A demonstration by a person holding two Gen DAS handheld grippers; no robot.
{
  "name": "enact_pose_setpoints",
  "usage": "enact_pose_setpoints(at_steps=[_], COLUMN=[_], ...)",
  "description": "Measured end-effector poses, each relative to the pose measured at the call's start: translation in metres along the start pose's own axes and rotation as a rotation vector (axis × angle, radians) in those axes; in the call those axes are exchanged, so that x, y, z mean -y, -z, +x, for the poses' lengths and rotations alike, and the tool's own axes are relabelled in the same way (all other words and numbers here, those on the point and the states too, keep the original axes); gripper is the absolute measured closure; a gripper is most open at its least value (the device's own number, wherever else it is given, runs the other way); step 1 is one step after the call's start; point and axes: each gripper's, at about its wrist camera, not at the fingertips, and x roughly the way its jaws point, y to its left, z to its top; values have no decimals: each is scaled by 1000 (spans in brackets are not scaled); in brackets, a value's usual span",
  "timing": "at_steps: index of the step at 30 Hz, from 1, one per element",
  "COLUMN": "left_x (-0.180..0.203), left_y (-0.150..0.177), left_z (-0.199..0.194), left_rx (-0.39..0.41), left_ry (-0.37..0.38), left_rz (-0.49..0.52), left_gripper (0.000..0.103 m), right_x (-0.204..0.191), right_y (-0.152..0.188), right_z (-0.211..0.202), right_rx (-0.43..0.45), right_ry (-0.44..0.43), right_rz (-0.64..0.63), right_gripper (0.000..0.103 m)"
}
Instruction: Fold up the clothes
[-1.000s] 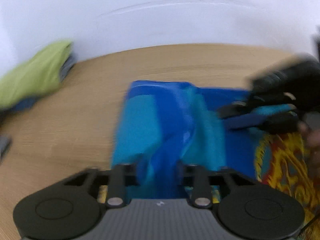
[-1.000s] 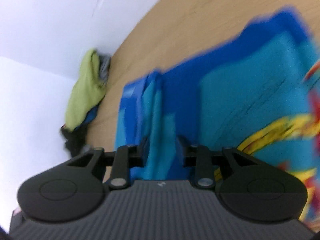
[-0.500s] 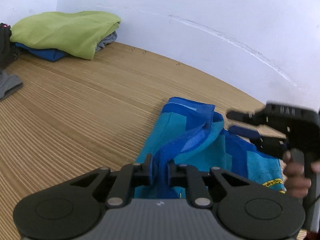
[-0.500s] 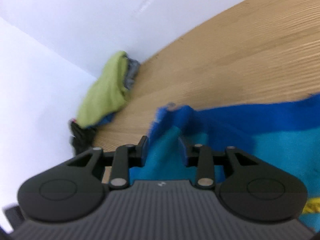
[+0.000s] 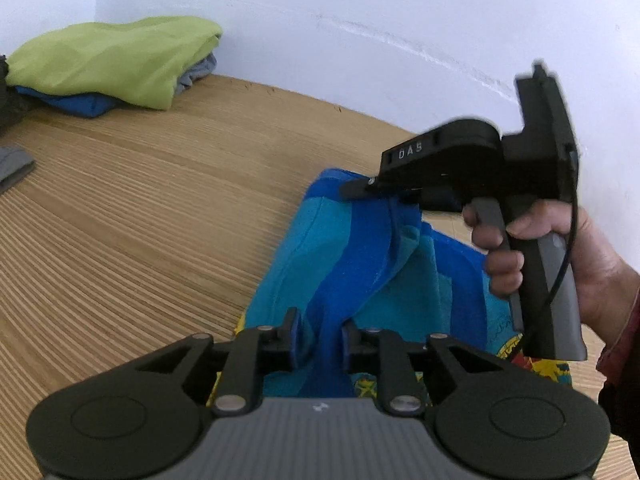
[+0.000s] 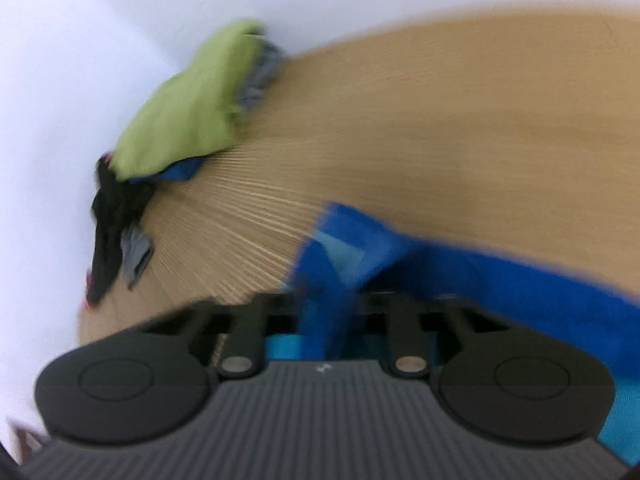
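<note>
Your left hand-held gripper [image 5: 316, 334] and right hand-held gripper [image 5: 362, 189] are each clamped on the blue garment [image 5: 348, 264], the right's jaws having just closed. Pull them apart unevenly and the thin blue edge may slip free, spoiling your fold on the tabletop [image 5: 160, 216].

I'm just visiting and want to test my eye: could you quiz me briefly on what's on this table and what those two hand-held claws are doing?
1. True or false: the green garment lies on top of the pile by the wall.
2. What does the left gripper hold? A) blue garment B) grey cloth C) nothing
3. Fill in: the right gripper pinches the blue garment's far ____.

Key: 1 true. 2 A. 3 edge; its jaws have just closed on the blue border, lifting it off the wooden table.
</note>
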Motion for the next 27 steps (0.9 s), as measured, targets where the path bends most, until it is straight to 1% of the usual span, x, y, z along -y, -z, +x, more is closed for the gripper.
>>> enact_pose_setpoints(at_steps=[1, 3, 6, 7, 8, 10, 12, 14, 16, 17, 18, 19, 20, 21, 23, 25, 26, 27], left_x=[-4, -9, -15, -14, -12, -8, -2, 1, 2, 1, -1, -5, -11, -20, -38, -49, -55, -55], left_y=[-1, -1, -1, -1, 0, 2, 4, 6, 6, 6, 5, 4, 3, 1, 0, -2, -3, -3], left_z=[-1, -4, -8, -9, -9, -9, -6, -1, 3, 5, 4, 3, 2, 2, 4, 7, 9, 9], left_rx=[1, -10, -27, -30, -32, -39, -56, -65, -63, -61, -57, -50, -43, -44, -58, -74, -82, -85], left_ry=[8, 29, 61, 65, 66, 65, 63, 64, 42, 26, 9, -7, -14, -12, 2, 34, 51, 57], left_rz=[-16, -33, -54, -43, -25, 15, 42, 56, 63, 61, 52, 30, 0, -45, -141, -206, -236, -241], left_gripper=[80, 75, 62, 54, 50, 47, 46, 46, 47, 48, 49, 51, 52, 52, 54, 54, 54, 54], right_x=[-14, -37, -59, -62, -64, -64, -61, -59, -58, -55, -48, -41, -33, -21, 2, 24, 32, 40], right_y=[-4, -15, -31, -34, -36, -37, -36, -36, -31, -27, -19, -11, -4, 3, 17, 31, 38, 44], right_z=[-3, -11, -16, -16, -17, -15, -5, 5, 7, 4, -7, -18, -28, -36, -52, -66, -66, -66], right_rx=[28, 63, 77, 73, 72, 63, 20, -29, -42, -33, 14, 61, 90, 77, 53, 23, -5, -29], right_ry=[-15, -65, -88, -90, -88, -96, -101, -98, -64, -45, -20, 5, 28, 46, 81, 111, 108, 107], right_rz=[-60, -116, -141, -139, -136, -124, -107, -93, -78, -71, -63, -54, -39, -9, 51, 109, 133, 156], right_gripper=[97, 98, 98, 98, 98, 98, 97, 94, 93, 89, 86, 76, 65, 63, 63, 63, 63, 63])
